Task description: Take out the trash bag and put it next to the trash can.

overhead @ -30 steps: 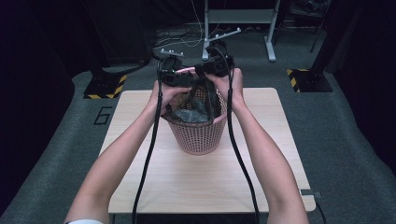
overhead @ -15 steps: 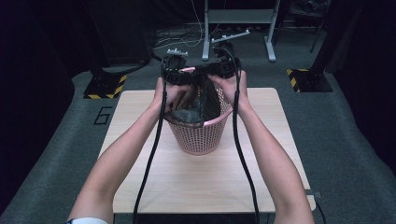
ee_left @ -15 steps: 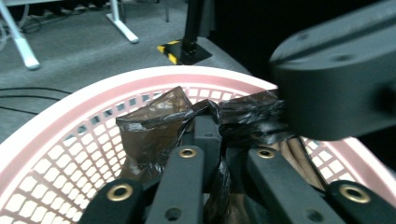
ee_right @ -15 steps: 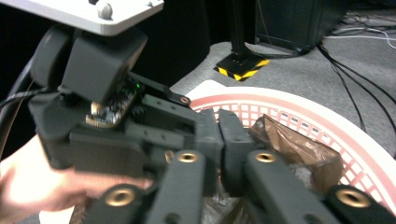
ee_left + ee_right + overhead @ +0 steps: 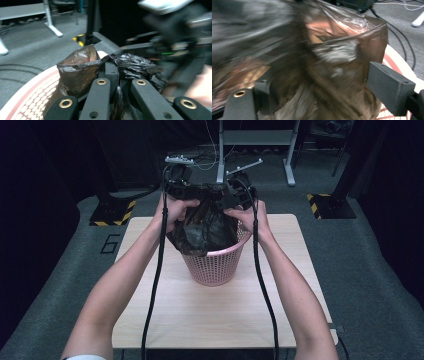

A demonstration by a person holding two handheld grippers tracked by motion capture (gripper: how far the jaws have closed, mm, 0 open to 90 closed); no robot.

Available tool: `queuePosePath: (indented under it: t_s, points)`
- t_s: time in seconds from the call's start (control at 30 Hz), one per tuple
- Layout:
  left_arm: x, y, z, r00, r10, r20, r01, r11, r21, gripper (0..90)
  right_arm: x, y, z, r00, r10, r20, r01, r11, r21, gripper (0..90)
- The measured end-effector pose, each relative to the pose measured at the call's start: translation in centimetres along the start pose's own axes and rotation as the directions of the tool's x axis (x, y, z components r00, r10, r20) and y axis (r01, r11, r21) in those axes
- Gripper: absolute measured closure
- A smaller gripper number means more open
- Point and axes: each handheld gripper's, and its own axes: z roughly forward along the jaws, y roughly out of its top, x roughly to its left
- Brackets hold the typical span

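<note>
The pink plastic lattice wastebasket (image 5: pixel 214 266) stood upright a little behind the middle of the pale wooden bench (image 5: pixel 200 315), well apart from every bench edge. In front of the wastebasket lay a broad bare stretch of bench, crossed only by the person's forearms and the two black cables; to either side of it the bare strips were narrower, and behind it only a short strip remained before the far edge.

The crumpled black plastic bin bag (image 5: pixel 205 227) hung partly inside the wastebasket, its lower part spilling over the near left rim and its top drawn up above the rim. In the left gripper view the left hand-held gripper (image 5: pixel 117 93) had its jaws pressed together, pinching a twisted fold of the bag (image 5: pixel 82 70), with the wastebasket's pink rim (image 5: pixel 32 93) below and to the left. In the high view this hand-held gripper (image 5: pixel 180 187) sat above the wastebasket's far left rim.

The right hand-held gripper (image 5: pixel 235 195) sat above the far right rim. Its jaws had just been opening; in the right gripper view they (image 5: pixel 319 90) stood spread, with the bag's film (image 5: pixel 342 57) lying loose between them, the picture blurred.
</note>
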Motion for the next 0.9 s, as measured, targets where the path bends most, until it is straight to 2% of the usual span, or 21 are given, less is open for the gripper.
queuePosePath:
  t_s: [0.07,0.1,0.13,0.17,0.23,0.3,0.33,0.37,0.43,0.47,0.53,0.57,0.6,0.63,0.67,0.7,0.73,0.8,0.9]
  points:
    - [-0.5,0.2,-0.2,0.9990,0.009,0.043,-0.009,0.9999,-0.005,88.6,-0.2,0.1,0.5,0.9999,0.002,0.010,-0.002,1.000,-0.007,15.8]
    - [-0.8,0.2,-0.3,0.9980,0.011,0.062,-0.011,0.9999,-0.007,88.6,-0.2,0.1,0.7,0.9999,0.008,0.012,-0.008,1.000,-0.014,19.5]
    - [-1.1,0.1,-0.4,0.9957,0.016,0.091,-0.015,0.9998,-0.009,88.6,-0.3,0.1,0.8,0.9999,0.014,-0.002,-0.014,1.000,-0.019,26.7]
    - [-1.2,0.1,-0.4,0.9960,0.025,0.086,-0.025,0.9997,-0.005,88.6,-0.4,0.1,0.9,0.9996,0.027,0.004,-0.027,0.999,-0.037,39.9]
    - [-1.3,-0.1,-0.4,0.9953,0.038,0.089,-0.038,0.9993,-0.001,88.6,-0.5,0.1,1.0,0.9989,0.034,-0.032,-0.036,0.998,-0.054,57.0]
    - [-0.9,-0.5,-0.4,0.9962,0.041,0.077,-0.042,0.9991,0.004,88.4,-0.3,0.0,0.9,0.9990,0.022,-0.038,-0.024,0.997,-0.076,77.8]
    - [-0.6,-0.7,-0.4,0.9961,0.034,0.082,-0.034,0.9994,0.000,88.3,-0.2,0.1,0.8,0.9987,0.020,-0.046,-0.023,0.997,-0.079,84.2]
    - [-0.4,-1.0,-0.5,0.9971,0.034,0.068,-0.034,0.9994,0.001,87.4,0.0,0.1,0.8,0.9988,0.010,-0.048,-0.014,0.997,-0.081,89.5]
    - [0.1,-1.5,-0.5,0.9983,0.049,0.033,-0.049,0.9987,0.011,81.5,0.2,0.1,0.8,0.9991,0.001,-0.043,-0.004,0.997,-0.076,90.0]
    - [0.1,-1.6,-0.4,0.9979,0.064,-0.005,-0.064,0.9976,0.025,72.9,0.3,0.1,0.7,0.9992,0.000,-0.040,-0.003,0.997,-0.075,90.0]
    - [0.3,-2.1,-0.2,0.9953,0.088,-0.042,-0.086,0.9950,0.051,56.1,0.4,0.2,0.5,0.9995,-0.001,-0.033,-0.002,0.996,-0.087,90.0]
    - [0.4,-2.4,0.0,0.9917,0.094,-0.087,-0.088,0.9938,0.067,44.2,0.4,0.2,0.4,0.9993,-0.010,-0.036,0.006,0.995,-0.099,90.0]
    - [0.5,-2.6,0.3,0.9872,0.116,-0.109,-0.106,0.9898,0.096,35.4,0.6,0.3,0.2,0.9994,-0.011,-0.033,0.007,0.995,-0.103,90.0]
    - [0.7,-2.8,0.6,0.9848,0.120,-0.126,-0.105,0.9874,0.119,29.3,0.7,0.3,0.1,0.9991,-0.023,-0.036,0.018,0.993,-0.114,90.0]
    - [0.8,-2.9,1.1,0.9815,0.132,-0.138,-0.110,0.9818,0.155,23.5,0.9,0.4,0.0,0.9990,-0.026,-0.036,0.022,0.993,-0.118,90.0]
    - [0.9,-3.0,1.4,0.9824,0.129,-0.135,-0.105,0.9793,0.173,18.8,1.1,0.5,-0.1,0.9988,-0.034,-0.036,0.029,0.992,-0.125,90.0]
    - [1.0,-3.2,1.9,0.9816,0.128,-0.142,-0.097,0.9737,0.206,16.5,1.2,0.6,-0.2,0.9985,-0.035,-0.042,0.029,0.991,-0.130,90.0]
    - [1.0,-3.3,2.8,0.9749,0.142,-0.172,-0.095,0.9624,0.255,15.9,1.6,0.8,-0.4,0.9973,-0.035,-0.064,0.025,0.989,-0.145,90.0]
    - [1.0,-3.5,3.6,0.9695,0.161,-0.184,-0.104,0.9529,0.285,18.0,2.7,1.2,-0.7,0.9949,-0.053,-0.085,0.039,0.987,-0.158,90.0]
